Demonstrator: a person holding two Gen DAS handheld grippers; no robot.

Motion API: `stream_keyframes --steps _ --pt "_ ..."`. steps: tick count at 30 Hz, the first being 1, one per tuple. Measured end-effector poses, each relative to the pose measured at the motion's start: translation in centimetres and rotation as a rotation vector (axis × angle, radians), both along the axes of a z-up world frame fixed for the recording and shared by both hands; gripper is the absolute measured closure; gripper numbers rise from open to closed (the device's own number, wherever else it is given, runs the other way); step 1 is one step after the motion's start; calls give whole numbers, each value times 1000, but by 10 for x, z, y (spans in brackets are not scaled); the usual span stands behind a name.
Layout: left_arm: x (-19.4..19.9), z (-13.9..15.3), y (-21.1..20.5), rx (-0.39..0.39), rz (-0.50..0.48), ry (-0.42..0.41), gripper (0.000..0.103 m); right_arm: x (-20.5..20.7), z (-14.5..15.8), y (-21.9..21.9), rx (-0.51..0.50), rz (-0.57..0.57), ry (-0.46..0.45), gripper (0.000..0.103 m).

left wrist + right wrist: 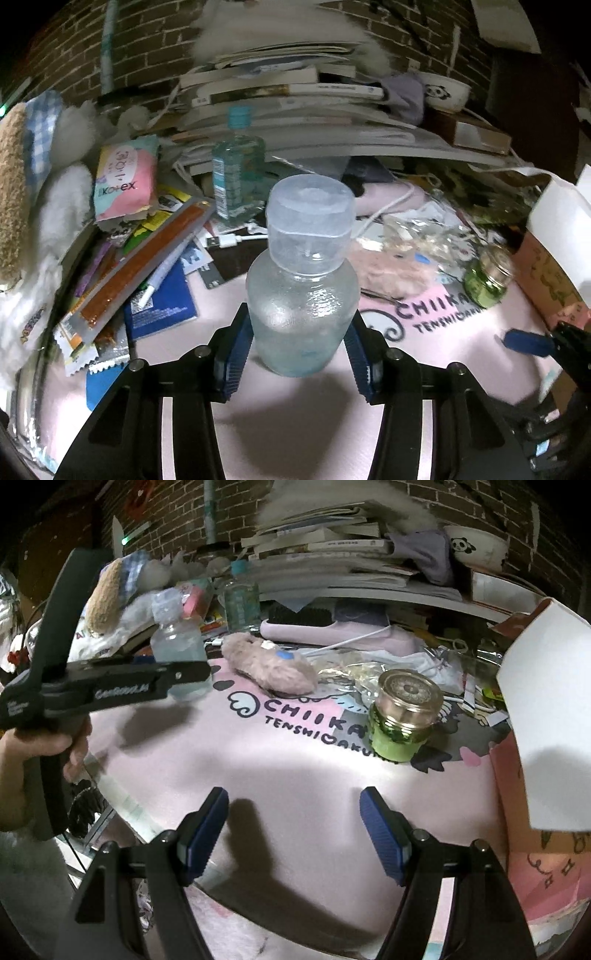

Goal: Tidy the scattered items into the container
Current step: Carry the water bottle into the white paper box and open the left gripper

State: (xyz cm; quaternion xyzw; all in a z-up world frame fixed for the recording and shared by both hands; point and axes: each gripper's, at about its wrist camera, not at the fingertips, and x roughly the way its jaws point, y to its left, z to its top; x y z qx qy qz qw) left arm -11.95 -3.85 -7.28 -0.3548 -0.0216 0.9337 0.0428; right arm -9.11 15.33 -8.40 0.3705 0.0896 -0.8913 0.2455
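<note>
The left hand-held gripper (297, 347) has its blue pads pressed against both sides of the frosted plastic bottle (301, 291), low on the body, just under the shoulder. The bottle stands upright on the pink desk mat (303, 417), and I'd guess from the shadow that it hasn't left the surface yet. The right hand-held gripper (293, 834) is wide open with nothing between its pads, hovering over bare mat with the little green jar (402, 716) a bit ahead of it on the right.

The container looks to be the pink cardboard box (517, 794) with the white flap, on the right edge of the desk. So the bottle has to travel across the mat, right past that jar.

Tips for this step, as I see it:
- The bottle is rounded and smooth, and the grip sits low with a tall cap above. I'd keep the squeeze steady and lift straight up before swinging sideways, so it doesn't tip or twist in the pads.
- Go high enough to clear the jar and the fluffy pink thing (271, 666).
- The white flap hangs over the box opening in the right wrist view. The free gripper could hold it back.
- Set the bottle down inside before letting go, don't drop it.

Can't tell how much liquid is in it.
</note>
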Motion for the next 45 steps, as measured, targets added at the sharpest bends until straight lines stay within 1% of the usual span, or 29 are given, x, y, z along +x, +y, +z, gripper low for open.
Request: stream_keyframes --steps 3,9,13,18,21,28,32,37,41,45 --pt "4 3 5 5 -20 -6 60 1 0 3 -9 -19 10 32" --pt "10 18 17 0 -57 12 60 5 0 13 -34 -87 55 32" --pt "14 36 30 -3 -97 29 60 3 -1 22 -73 -123 45 32" --pt "16 67 58 -7 -196 63 60 6 -2 29 -96 -162 67 32" --pt "17 88 82 -11 -272 85 60 5 -4 36 -117 -192 74 32" --pt "16 126 147 -1 -479 115 60 10 -1 48 -192 -235 104 32" --pt "10 138 184 0 -601 86 60 17 -3 54 -207 -244 111 32" --pt "-3 144 229 4 -707 33 60 21 -5 62 -221 -264 113 32" --pt "-15 144 259 12 -783 -36 60 23 -7 65 -232 -261 106 32" --pt "-31 133 286 -9 -821 -129 60 24 -7 66 -245 -259 103 32"
